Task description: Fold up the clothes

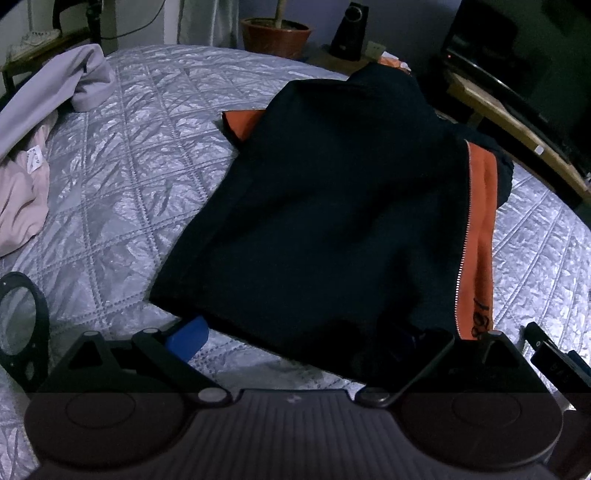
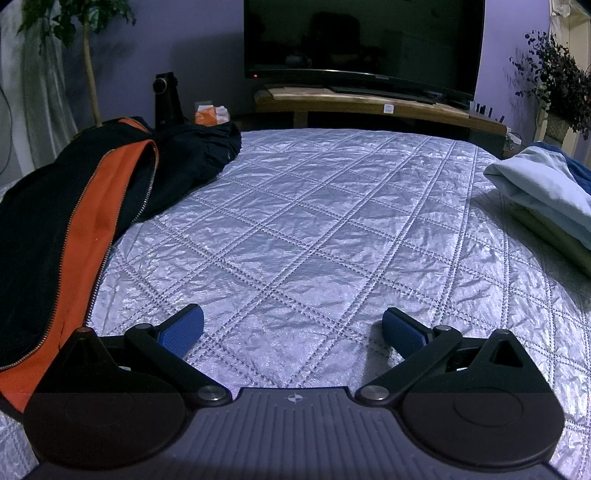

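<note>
A dark navy jacket (image 1: 325, 206) with orange lining (image 1: 480, 221) and a metal zipper lies flat on the quilted silver bedspread (image 1: 122, 177). My left gripper (image 1: 299, 341) is open at the jacket's near hem; its left blue pad (image 1: 186, 338) rests on the quilt just beside the hem, while the right finger is lost against the dark fabric. In the right wrist view the same jacket (image 2: 55, 221) lies at the left. My right gripper (image 2: 291, 332) stands open over bare bedspread (image 2: 314, 221), nothing between its blue pads (image 2: 183, 330), apart from the jacket.
Pale lilac and pink garments (image 1: 33, 147) lie crumpled at the bed's left. A folded stack of light blue and beige clothes (image 2: 543, 195) sits at the right. Beyond the bed stand a television (image 2: 362, 40) on a wooden bench (image 2: 369, 103), a potted plant (image 1: 275, 35) and a black speaker (image 2: 166, 96).
</note>
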Demonstrator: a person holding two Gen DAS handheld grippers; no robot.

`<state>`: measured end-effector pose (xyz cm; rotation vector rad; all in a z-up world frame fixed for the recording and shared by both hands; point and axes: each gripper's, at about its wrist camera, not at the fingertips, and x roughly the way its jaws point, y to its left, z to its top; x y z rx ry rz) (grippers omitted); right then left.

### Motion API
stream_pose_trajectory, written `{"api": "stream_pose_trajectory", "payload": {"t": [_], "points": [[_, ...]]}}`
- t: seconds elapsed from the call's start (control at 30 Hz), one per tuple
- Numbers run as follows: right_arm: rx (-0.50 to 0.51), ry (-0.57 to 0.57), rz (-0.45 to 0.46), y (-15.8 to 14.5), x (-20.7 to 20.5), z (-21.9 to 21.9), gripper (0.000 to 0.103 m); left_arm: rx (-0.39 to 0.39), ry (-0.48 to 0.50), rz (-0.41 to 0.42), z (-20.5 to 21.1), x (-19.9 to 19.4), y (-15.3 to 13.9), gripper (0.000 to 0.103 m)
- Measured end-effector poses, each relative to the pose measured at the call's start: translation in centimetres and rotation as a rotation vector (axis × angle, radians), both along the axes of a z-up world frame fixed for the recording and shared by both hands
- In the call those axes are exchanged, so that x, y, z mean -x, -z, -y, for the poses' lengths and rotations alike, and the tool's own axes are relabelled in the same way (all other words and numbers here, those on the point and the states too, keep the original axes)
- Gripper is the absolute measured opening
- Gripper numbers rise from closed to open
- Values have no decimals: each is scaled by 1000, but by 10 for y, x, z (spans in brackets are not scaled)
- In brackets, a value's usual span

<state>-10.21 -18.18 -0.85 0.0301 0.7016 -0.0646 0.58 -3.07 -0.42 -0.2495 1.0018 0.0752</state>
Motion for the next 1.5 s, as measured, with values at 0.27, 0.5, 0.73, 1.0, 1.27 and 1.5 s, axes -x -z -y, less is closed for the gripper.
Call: {"api": "stream_pose_trajectory", "payload": {"t": [0.27, 0.5, 0.73, 1.0, 1.27, 1.5], "points": [[0, 0, 0, 0, 0, 0, 103, 9, -8, -1, 0, -1, 1, 97], [0, 0, 1, 0, 0, 0, 103, 15, -17, -2, -2, -2, 3, 97], [0, 0, 1, 0, 0, 0, 103, 5, -72, 9, -12, 4, -3, 97], [0, 0, 1, 0, 0, 0, 103, 3, -95, -8, -16, 10, -8, 97], [-1, 0, 1, 0, 0, 0, 103, 7, -33, -12, -63, 10, -6, 98], [-6, -63, -49, -5, -8, 3, 103, 18, -39, -15, -67, 3, -4, 98]]}}
